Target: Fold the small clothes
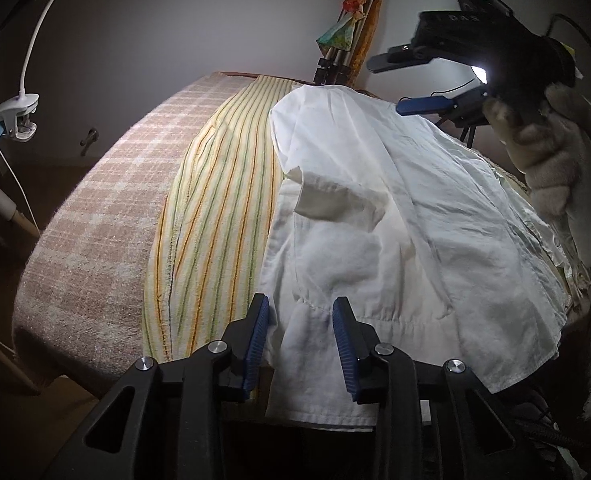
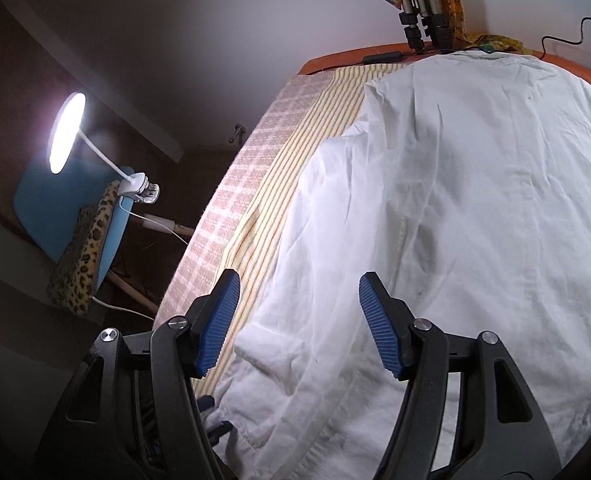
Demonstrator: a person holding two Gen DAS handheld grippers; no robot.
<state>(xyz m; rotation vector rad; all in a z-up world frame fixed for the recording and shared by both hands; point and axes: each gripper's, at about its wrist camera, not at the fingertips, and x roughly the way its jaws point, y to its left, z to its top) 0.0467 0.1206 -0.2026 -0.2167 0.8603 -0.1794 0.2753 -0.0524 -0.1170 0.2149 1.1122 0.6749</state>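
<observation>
Left gripper (image 1: 301, 336) fingers spread, straddling white garment (image 1: 395, 216) | right gripper (image 2: 299, 320) fingers wide, empty

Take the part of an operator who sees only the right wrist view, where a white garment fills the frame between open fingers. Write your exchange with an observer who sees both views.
Operator: My right gripper looks open over the white garment. Is it touching the cloth?
Observer: No. The left wrist view shows it raised above the garment's far right side, clear of the fabric.
Operator: What is holding it?
Observer: A hand in a furry glove.
Operator: Where is the left gripper?
Observer: The left gripper is open at the garment's near edge, with one finger on each side of a ridge of cloth.
</observation>
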